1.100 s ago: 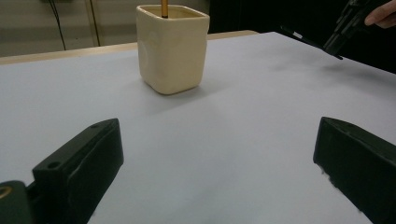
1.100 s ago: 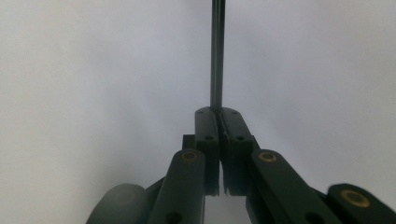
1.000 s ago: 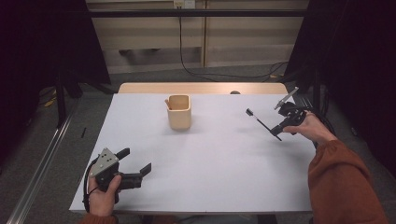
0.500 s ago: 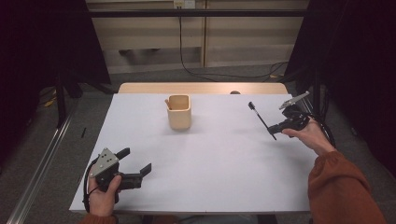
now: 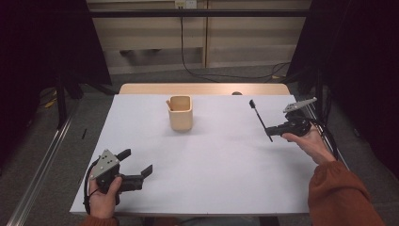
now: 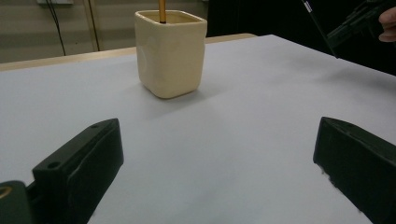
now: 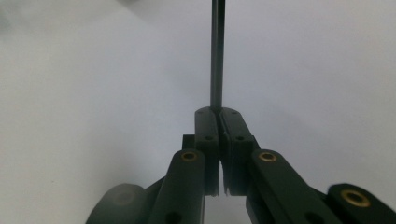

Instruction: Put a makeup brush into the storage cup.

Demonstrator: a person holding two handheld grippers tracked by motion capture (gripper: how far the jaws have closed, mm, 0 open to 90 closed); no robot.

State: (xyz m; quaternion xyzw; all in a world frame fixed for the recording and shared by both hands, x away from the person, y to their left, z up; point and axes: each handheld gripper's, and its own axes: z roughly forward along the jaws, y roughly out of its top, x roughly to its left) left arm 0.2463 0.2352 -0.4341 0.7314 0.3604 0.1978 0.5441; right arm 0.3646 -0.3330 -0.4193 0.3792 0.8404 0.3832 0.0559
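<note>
White table (image 5: 207,160), right gripper (image 5: 269,133) clamping pen (image 5: 259,118)

Bare white table (image 5: 221,169) between both hands – only the beige cup (image 5: 180,113) stands mid-table, toward the far edge

A white-covered table (image 5: 211,165) bears one cream cup (image 5: 180,113).

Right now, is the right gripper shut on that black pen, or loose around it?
Shut on it. In the right gripper view the right gripper has its jaws pressed together, with the black pen sticking out from between them.
</note>
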